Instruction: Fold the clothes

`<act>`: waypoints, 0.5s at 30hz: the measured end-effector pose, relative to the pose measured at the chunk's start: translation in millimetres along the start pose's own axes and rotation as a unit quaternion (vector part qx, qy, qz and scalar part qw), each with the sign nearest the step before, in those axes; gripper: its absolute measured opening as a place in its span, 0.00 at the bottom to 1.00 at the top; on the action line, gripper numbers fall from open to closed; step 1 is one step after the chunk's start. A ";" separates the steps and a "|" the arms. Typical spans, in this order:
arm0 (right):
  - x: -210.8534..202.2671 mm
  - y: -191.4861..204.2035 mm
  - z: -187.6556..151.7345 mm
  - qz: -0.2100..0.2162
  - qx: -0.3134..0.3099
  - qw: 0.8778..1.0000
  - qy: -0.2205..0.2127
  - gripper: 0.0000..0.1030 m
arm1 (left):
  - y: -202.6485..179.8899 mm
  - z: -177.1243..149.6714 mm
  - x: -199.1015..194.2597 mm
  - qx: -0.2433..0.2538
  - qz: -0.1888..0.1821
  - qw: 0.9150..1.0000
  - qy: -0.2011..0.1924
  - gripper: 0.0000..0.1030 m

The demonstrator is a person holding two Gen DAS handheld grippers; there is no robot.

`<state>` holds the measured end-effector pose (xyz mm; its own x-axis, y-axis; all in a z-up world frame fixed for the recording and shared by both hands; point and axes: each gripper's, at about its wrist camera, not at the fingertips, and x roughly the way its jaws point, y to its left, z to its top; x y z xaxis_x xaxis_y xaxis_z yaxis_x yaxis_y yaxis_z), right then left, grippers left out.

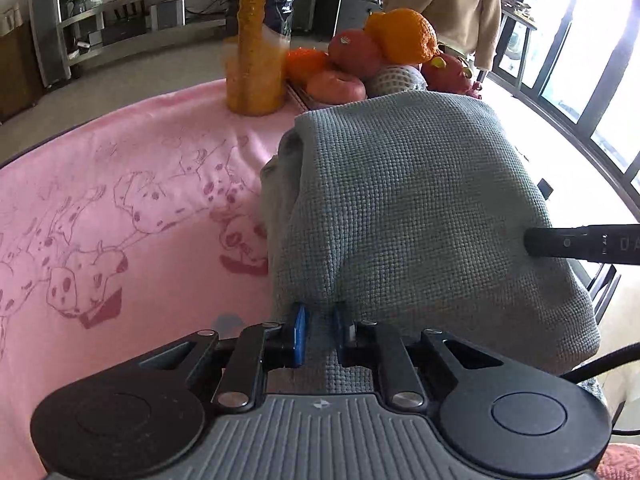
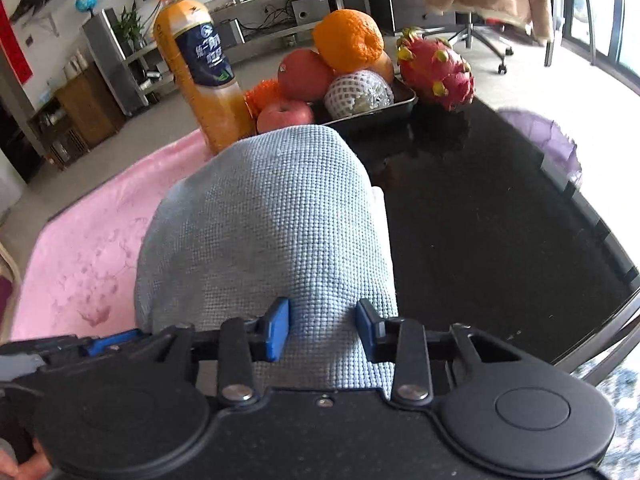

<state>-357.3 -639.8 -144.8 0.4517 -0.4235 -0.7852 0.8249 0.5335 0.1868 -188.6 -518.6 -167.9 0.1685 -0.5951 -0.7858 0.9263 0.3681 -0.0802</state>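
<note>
Both grippers pinch one grey waffle-knit garment.
Left gripper (image 1: 320, 330) clamps a thin edge of the garment (image 1: 420, 208); right gripper (image 2: 322, 330) squeezes a thicker fold. Bunched cloth drapes over a pink blanket (image 1: 120, 200) and dark table (image 2: 500, 240), near a juice bottle (image 2: 200, 68) and fruit tray (image 2: 384, 112).

Grey-blue waffle-knit garment (image 1: 420, 208), pink cloth (image 1: 120, 184) printed with spotted animals, glossy black table (image 2: 500, 248).
</note>
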 end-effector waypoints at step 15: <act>-42.3 1.6 41.5 0.020 0.028 0.993 -0.110 0.24 | 5.2 53.3 -36.6 -0.024 0.029 0.998 -0.046 0.29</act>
<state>-361.0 -651.5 -86.7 0.5427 -0.5554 -0.6301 0.8196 0.5142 0.2527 -171.9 -533.0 -106.8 0.2527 -0.6340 -0.7309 0.8978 0.4352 -0.0672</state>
